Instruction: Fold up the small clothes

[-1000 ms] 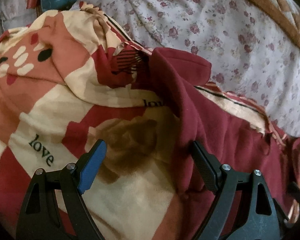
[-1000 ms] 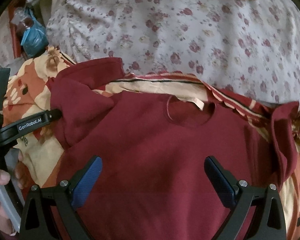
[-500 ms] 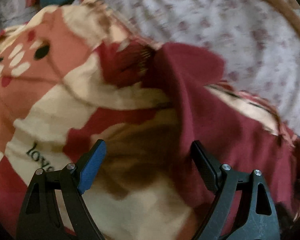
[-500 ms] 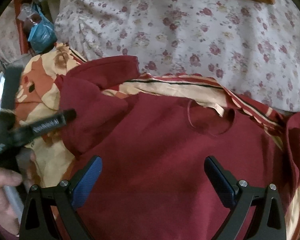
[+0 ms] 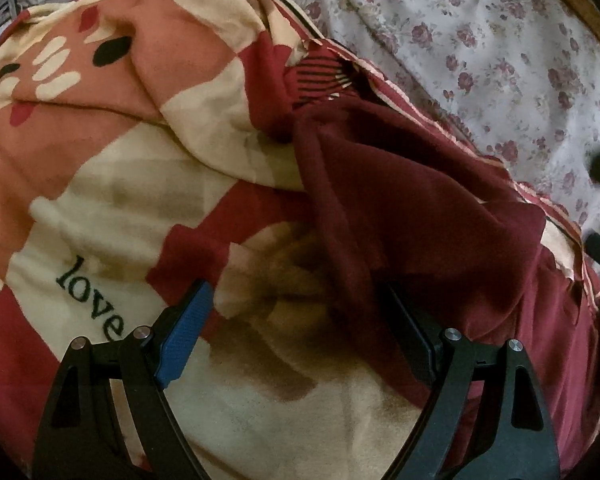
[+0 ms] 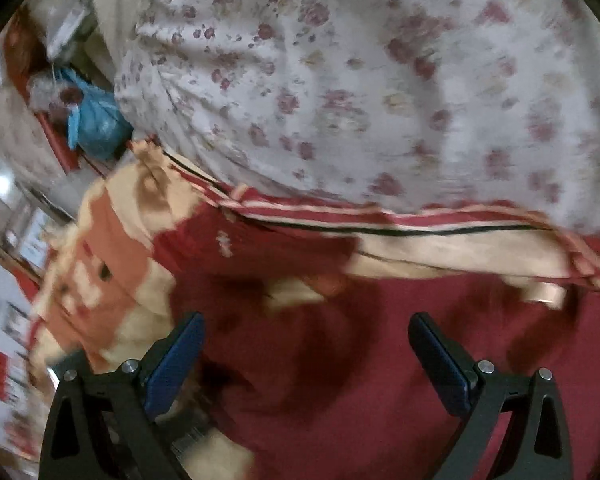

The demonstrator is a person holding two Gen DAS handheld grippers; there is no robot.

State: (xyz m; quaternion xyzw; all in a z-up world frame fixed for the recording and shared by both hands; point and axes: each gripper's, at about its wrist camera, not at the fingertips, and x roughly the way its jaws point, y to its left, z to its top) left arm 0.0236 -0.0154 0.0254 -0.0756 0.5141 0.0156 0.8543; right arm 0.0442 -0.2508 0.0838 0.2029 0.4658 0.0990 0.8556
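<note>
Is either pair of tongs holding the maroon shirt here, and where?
No. Left tongs and right tongs are both open above the maroon shirt.

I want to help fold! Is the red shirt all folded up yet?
Not yet. The red shirt lies rumpled on the love blanket, one sleeve flopped over. Both tongs, left and right, are open and hold nothing.

The single word "love" (image 5: pixel 90 300), in dark lowercase serif letters, runs diagonally across a cream patch of a red, orange and cream patterned blanket (image 5: pixel 112 184), at about eight o'clock in the left wrist view. The right wrist view is motion-blurred, and nothing can be read there.
</note>
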